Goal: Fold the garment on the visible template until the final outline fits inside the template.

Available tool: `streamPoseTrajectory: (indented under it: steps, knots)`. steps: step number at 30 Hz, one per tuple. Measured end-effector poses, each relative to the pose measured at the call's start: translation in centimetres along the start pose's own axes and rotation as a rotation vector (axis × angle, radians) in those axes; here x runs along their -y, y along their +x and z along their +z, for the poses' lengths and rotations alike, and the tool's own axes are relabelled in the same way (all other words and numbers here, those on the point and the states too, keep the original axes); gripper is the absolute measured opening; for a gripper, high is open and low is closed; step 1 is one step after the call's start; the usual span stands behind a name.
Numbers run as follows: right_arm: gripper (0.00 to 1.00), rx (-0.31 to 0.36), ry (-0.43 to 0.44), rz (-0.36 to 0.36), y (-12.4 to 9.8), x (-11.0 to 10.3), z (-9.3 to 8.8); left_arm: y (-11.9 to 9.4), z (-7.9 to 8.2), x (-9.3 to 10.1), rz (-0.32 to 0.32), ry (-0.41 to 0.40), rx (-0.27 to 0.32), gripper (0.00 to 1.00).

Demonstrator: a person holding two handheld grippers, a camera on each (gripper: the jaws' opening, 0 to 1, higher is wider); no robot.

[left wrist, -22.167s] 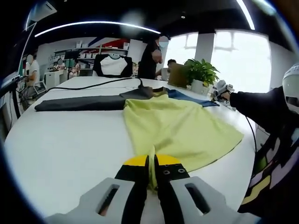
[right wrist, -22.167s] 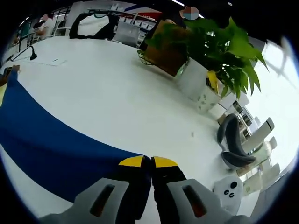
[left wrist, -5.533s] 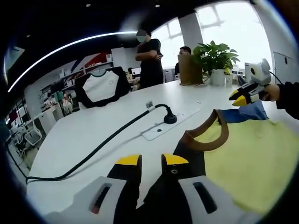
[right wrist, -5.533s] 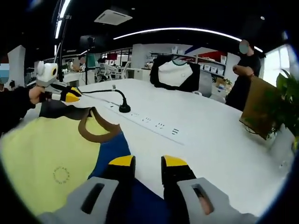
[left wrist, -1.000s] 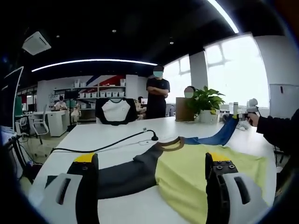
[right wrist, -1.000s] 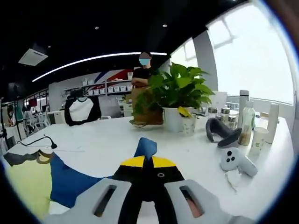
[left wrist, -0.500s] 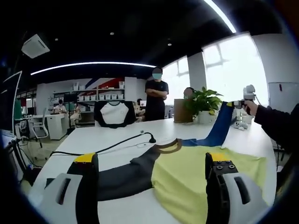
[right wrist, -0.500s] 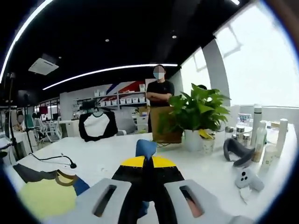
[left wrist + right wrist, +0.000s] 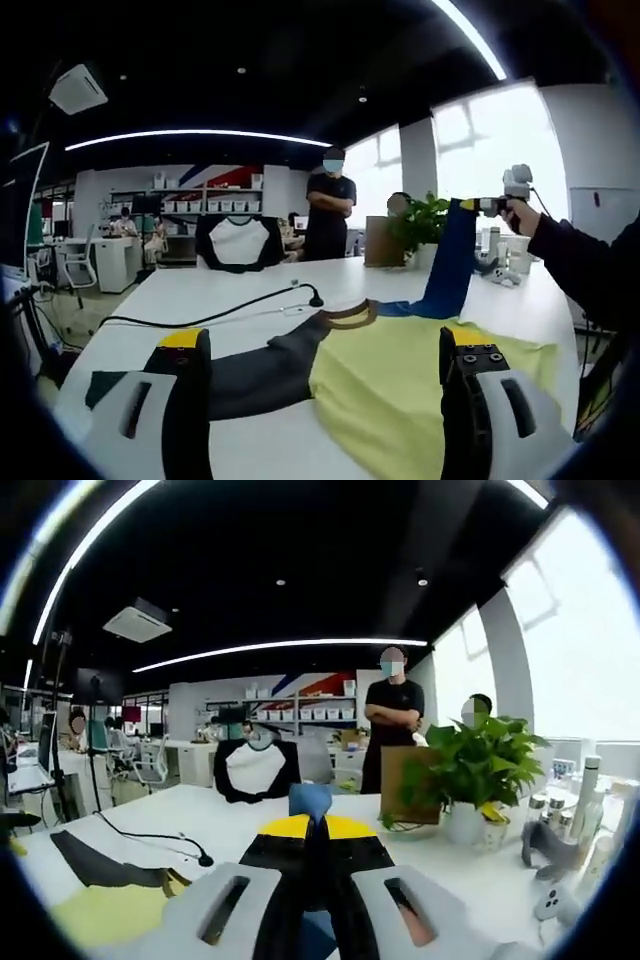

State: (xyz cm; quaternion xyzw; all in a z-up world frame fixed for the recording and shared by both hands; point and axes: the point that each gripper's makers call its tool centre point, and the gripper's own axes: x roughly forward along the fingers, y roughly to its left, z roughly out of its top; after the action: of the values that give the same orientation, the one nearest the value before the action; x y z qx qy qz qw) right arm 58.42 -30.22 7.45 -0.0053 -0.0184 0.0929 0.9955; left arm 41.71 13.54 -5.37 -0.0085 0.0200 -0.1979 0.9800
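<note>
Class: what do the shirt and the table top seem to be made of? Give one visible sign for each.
Shirt: probably soft knit fabric, matte; the blue sleeve drapes limply from the right gripper. Table top: smooth, hard white surface, perhaps laminate, with a faint sheen.

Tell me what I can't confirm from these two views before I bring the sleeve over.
- Template: not made out in either view; the shirt covers the table where it might lie.
- Shirt hem: left gripper view, cut off by the lower edge and the open left gripper.
- Blue sleeve: right gripper view, mostly hidden behind the closed right gripper.
</note>
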Motion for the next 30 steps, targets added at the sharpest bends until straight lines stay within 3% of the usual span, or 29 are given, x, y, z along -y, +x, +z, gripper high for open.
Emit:
streamPoseTrajectory:
  steps: [14, 30]
  knots:
    - [0.00, 0.040, -0.029, 0.153, 2.4, -8.8, 3.2, -0.7, -0.4, 0.4, 0.003, -0.014, -0.003, 1.00]
    - [0.00, -0.005, -0.034, 0.305, 5.6, -18.7, 2.0, -1.5, -0.8, -0.1, 0.021, -0.037, -0.007, 1.00]
